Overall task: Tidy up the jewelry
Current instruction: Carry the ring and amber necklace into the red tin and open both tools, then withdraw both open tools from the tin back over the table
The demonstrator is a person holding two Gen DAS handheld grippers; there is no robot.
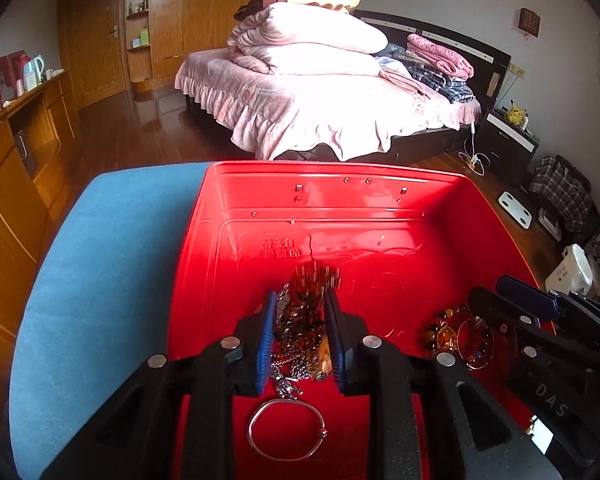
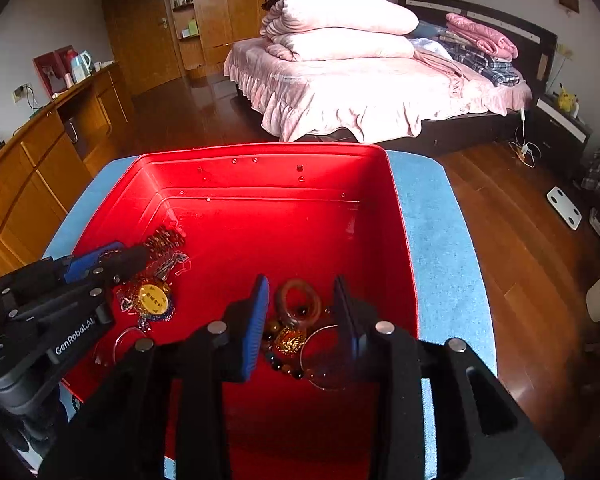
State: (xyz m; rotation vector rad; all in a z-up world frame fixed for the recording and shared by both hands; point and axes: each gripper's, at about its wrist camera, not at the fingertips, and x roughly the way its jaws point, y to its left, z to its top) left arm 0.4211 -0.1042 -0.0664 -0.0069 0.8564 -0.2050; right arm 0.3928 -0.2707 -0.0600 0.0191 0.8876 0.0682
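A red plastic tray [image 1: 380, 236] holds two jewelry heaps. My left gripper [image 1: 301, 296] is open, its fingers straddling a tangle of chains, a tassel and a gold medallion [image 1: 300, 332] that rests on the tray floor. Close to the camera lies a silver bangle [image 1: 286, 430]. In the right wrist view my right gripper [image 2: 302, 282] is open around a brown ring [image 2: 300, 300], a gold ornament [image 2: 290, 340], dark beads [image 2: 280, 362] and a clear bangle [image 2: 328, 360], with red floor showing beside the ring. The left gripper [image 2: 118, 254] hovers by the medallion [image 2: 153, 300]. The right gripper [image 1: 488, 288] enters from the right.
The tray [image 2: 260, 208] sits on a blue cloth-covered surface [image 1: 100, 260] whose edges fall off to a wooden floor [image 2: 520, 240]. A bed with pink quilts [image 1: 320, 92] stands beyond, and wooden cabinets [image 1: 16, 160] line the left wall.
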